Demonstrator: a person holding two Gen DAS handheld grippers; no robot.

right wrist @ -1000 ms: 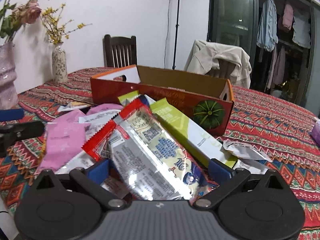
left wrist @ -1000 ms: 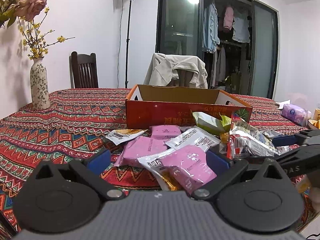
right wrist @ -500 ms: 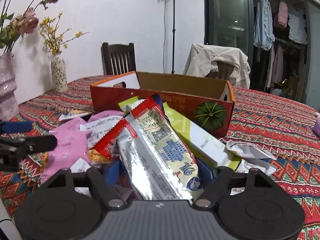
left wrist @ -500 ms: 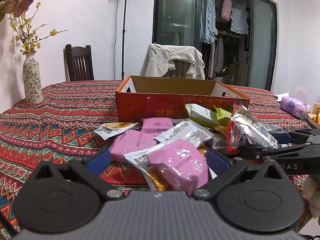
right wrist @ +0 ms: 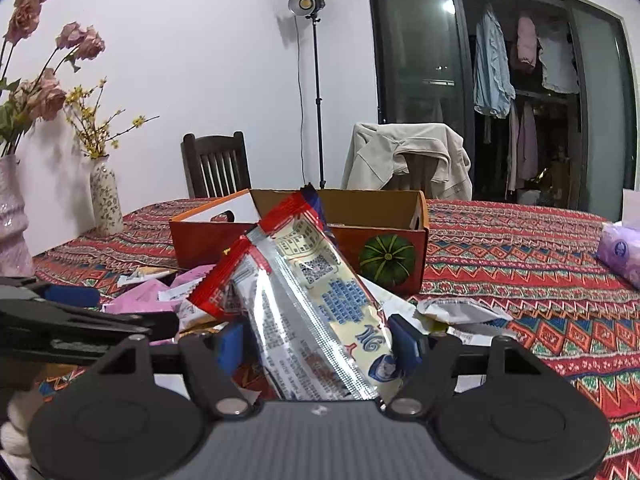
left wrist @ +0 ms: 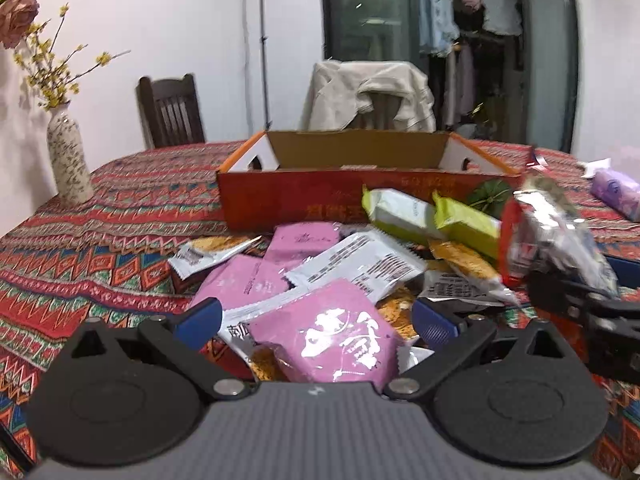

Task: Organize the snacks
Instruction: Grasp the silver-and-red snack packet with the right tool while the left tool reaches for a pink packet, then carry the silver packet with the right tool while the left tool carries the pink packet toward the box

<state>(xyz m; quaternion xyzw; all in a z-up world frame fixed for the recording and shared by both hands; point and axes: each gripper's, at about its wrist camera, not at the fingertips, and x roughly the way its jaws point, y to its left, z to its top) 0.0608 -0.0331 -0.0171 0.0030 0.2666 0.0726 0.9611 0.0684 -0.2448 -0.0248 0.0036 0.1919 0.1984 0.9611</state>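
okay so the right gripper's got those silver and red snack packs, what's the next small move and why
Probably carry them forward over the orange box and let go. The right gripper has just closed on the silver and red packs, which already tilt up off the pile, and the box stands open right behind them.

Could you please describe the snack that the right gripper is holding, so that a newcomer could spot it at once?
Find the orange cardboard box on the patterned tablecloth. In front of it, the right gripper clamps a long silver packet that tilts up towards the box. Unlike the pink packets beside it, it has red ends and blue print.
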